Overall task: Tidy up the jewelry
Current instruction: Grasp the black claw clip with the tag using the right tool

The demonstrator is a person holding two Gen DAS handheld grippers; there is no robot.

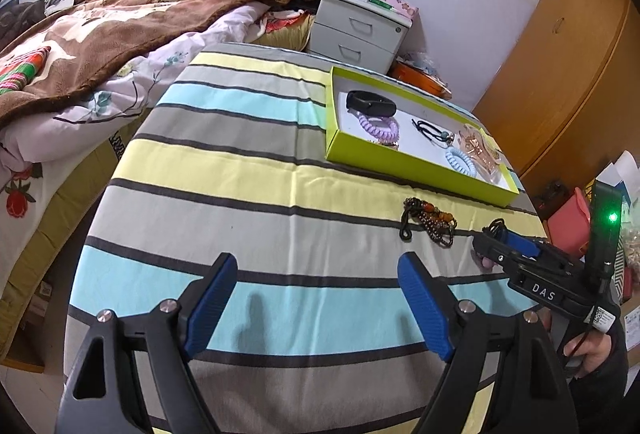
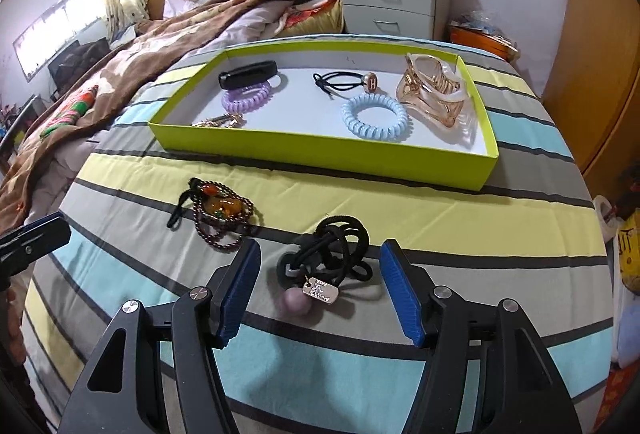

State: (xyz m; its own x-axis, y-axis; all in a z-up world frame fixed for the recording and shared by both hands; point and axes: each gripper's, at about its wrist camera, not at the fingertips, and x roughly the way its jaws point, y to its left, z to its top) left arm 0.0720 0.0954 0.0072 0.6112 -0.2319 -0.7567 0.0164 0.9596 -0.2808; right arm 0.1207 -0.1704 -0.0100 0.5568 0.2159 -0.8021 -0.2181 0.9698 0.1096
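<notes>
Both grippers are wide open: right gripper straddles the black hair-tie bundle beside the beaded bracelet; left gripper grips nothing, lime tray beyond.

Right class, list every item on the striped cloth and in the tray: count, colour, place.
tray: one, lime green, on the cloth
black band: one, tray's far left
coil ties: two, purple, blue, in tray
black tie with H charm: one, tray centre
hair claw: one, amber, tray right
beaded necklace: one, brown-orange, on cloth
black hair ties bundle: one, between the right gripper's fingers
left gripper: open
right gripper: open
</notes>
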